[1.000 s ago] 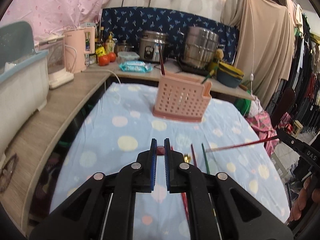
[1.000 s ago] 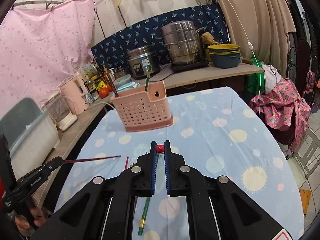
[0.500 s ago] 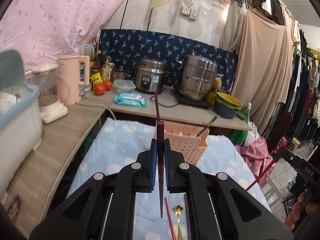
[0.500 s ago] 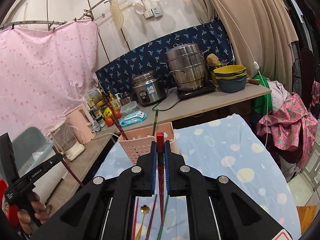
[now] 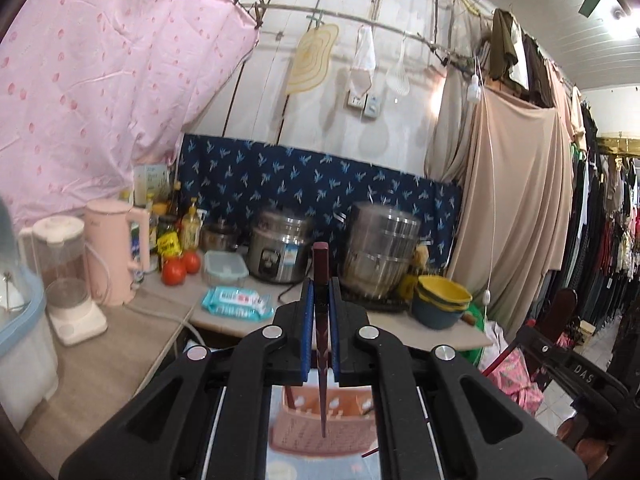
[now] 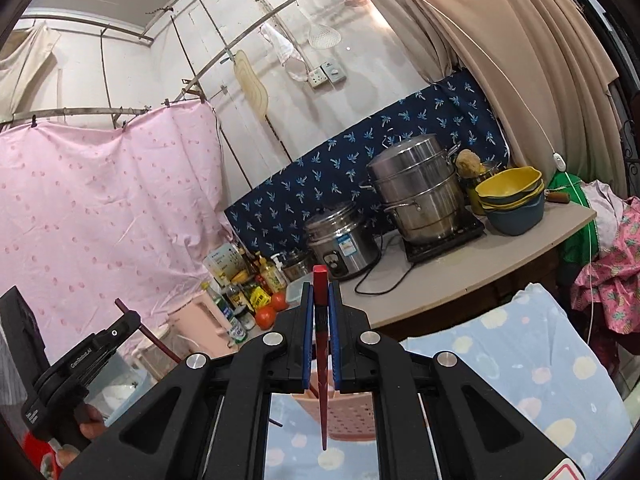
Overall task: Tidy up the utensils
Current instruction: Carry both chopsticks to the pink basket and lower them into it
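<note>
Cluttered kitchen counter (image 5: pixel 168 344) behind; left gripper (image 5: pixel 320 320) clamps a dark maroon chopstick (image 5: pixel 321 340), right gripper (image 6: pixel 319 328) clamps a red chopstick (image 6: pixel 321 360), both tips hanging at 6 o'clock over pink basket (image 5: pixel 320 428).

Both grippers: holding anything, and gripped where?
Left gripper holds a dark maroon chopstick near its thick top end; right gripper holds a red chopstick likewise. Tips hang down.

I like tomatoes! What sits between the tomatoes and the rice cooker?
A clear lidded box sits between the tomatoes and the rice cooker, in the left wrist view.
</note>
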{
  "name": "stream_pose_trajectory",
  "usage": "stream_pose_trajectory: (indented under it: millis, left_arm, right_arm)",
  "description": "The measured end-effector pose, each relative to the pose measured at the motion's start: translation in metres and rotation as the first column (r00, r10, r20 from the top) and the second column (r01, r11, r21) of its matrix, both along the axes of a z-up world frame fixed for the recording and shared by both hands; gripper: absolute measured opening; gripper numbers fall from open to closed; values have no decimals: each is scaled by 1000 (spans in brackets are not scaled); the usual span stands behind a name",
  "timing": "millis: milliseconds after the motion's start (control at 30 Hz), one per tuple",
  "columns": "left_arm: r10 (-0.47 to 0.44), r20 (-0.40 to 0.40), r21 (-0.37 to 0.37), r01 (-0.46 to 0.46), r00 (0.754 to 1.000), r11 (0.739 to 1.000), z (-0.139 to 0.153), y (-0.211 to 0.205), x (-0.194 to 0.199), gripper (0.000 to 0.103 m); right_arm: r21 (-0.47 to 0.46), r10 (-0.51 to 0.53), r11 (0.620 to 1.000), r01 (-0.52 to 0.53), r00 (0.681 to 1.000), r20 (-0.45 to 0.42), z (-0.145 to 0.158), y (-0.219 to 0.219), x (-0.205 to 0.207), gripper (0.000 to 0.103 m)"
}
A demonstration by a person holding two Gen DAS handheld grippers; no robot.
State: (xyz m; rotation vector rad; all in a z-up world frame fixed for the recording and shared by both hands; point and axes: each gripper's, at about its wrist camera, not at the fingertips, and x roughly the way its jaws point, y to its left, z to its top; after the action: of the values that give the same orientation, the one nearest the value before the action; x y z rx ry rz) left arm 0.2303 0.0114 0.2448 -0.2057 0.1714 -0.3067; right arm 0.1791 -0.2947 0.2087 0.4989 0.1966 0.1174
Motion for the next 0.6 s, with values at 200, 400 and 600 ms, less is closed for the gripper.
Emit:
stream_pose_trajectory:
  millis: [200,400,600]
  left_arm:
    - [28,27,-21,-28,999,999,3,-7,39,7]
    - [37,-15,-12,-37,999,999,-15,-13,71,7]
    - [35,-76,11,-34,996,999,-45,-19,85,7]
  right_arm:
    - [18,-39,999,38,999,31,8,-3,44,7]
    - [21,-69,997,69,997,22,0,-6,80,7]
    - [8,-46,999,46,997,-57,-30,-2,104,7]
